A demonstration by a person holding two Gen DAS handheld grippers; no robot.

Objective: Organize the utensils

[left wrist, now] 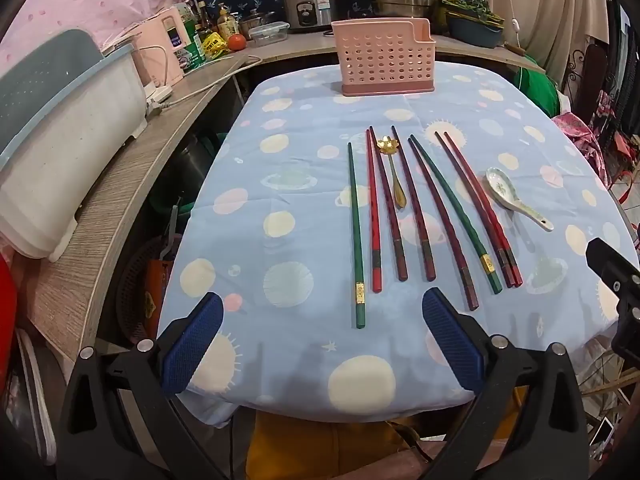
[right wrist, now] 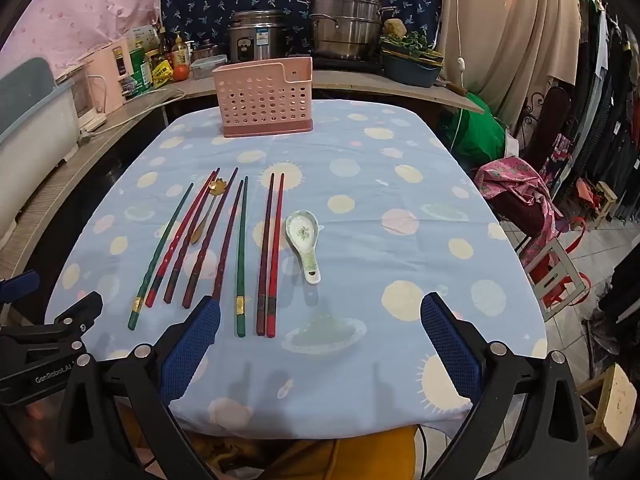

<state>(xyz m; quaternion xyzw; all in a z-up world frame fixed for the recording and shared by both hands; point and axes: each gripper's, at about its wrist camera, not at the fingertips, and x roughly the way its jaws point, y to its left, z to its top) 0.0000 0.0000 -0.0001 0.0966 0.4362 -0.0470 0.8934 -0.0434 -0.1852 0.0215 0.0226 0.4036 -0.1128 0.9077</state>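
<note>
Above tablecloth (left wrist: 304, 208), L hand-held gripper (left wrist: 322, 312) & R hand-held gripper (right wrist: 320, 314) wide apart, holding nothing.

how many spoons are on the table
2. The gold spoon lies among the chopsticks, toward the left of the row. The white ceramic spoon lies at the right end of the row. None seems hidden.
</note>
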